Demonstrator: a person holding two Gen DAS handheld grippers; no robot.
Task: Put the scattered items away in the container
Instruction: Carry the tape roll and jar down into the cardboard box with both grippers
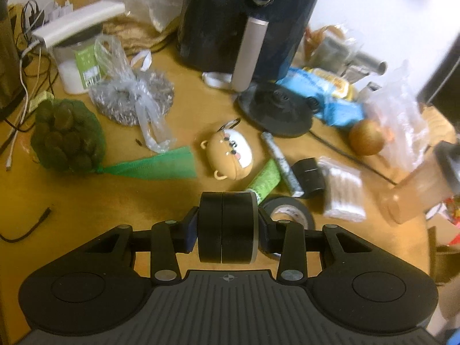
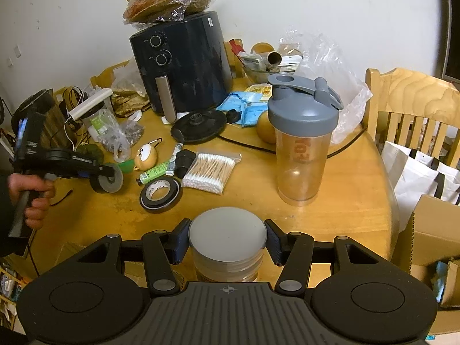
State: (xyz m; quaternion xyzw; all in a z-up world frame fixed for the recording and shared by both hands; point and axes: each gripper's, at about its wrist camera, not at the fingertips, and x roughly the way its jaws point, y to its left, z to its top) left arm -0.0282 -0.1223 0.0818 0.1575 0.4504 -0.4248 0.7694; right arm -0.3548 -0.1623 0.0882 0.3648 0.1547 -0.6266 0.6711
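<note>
Black rubber-like roll of tape (image 1: 227,227), standing on edge, clamped between the narrowed left tongs (image 1: 227,230), lifted clear of the yellow wooden bench (image 1: 100,201), presumably for carrying to the container. Clear round jar with flat grey lid (image 2: 227,240) pinched at its sides by the half-closed right tongs (image 2: 227,241), probably steadied as the receiver. Farther off, loose: second black tape ring (image 2: 161,194), bag of cotton swabs (image 2: 208,172), green tube (image 2: 152,174).
</note>
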